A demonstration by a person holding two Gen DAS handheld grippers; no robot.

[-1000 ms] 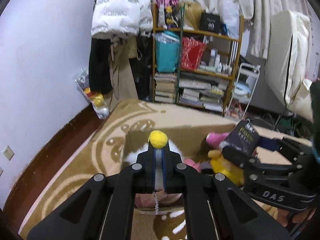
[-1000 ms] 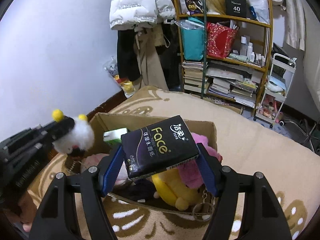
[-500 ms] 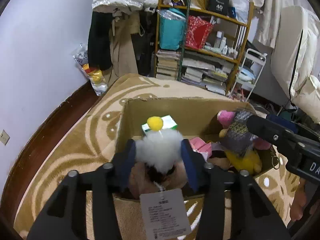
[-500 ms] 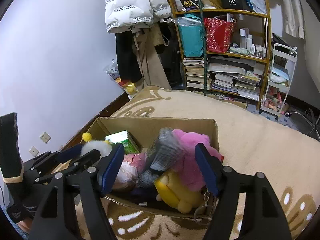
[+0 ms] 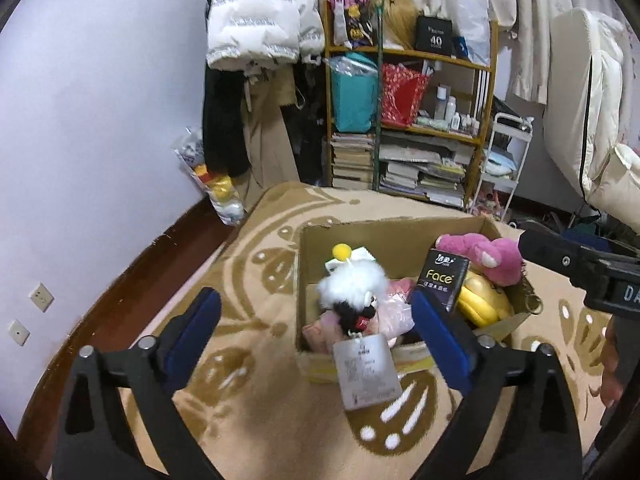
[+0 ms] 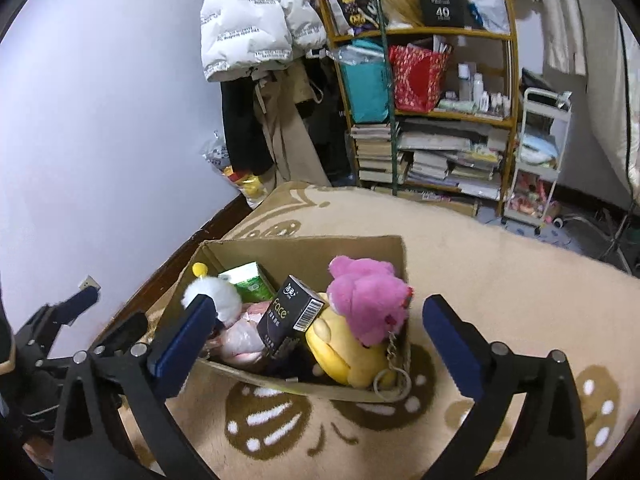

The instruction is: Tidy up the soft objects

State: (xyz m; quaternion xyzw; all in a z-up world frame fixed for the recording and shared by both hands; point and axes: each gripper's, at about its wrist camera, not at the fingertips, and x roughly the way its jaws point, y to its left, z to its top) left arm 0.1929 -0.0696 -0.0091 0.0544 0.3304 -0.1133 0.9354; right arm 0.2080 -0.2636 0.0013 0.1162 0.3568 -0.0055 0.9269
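A cardboard box (image 5: 384, 232) (image 6: 304, 246) stands on the beige rug. In it lie a white fluffy toy with a yellow pom (image 5: 354, 280) (image 6: 224, 296), a black "Face" tissue pack (image 5: 442, 280) (image 6: 290, 316) standing on end, a pink plush (image 5: 488, 256) (image 6: 368, 296), a yellow plush (image 5: 480, 300) (image 6: 340, 344) and a green tissue pack (image 6: 246, 282). The white toy's paper tag (image 5: 366, 372) hangs over the box's near wall. My left gripper (image 5: 316, 328) is open and empty in front of the box. My right gripper (image 6: 320, 344) is open and empty over the box's near side.
A shelf (image 5: 412, 120) crowded with books and bags stands by the far wall, beside hanging coats (image 5: 256, 28). A white trolley (image 6: 538, 160) stands to its right. A plastic bag (image 5: 212, 184) of items leans at the left wall. The patterned rug (image 6: 480, 264) surrounds the box.
Both grippers opened and drew back from the box. The white toy dropped from the left gripper into the box; the black tissue pack dropped from the right gripper into it.
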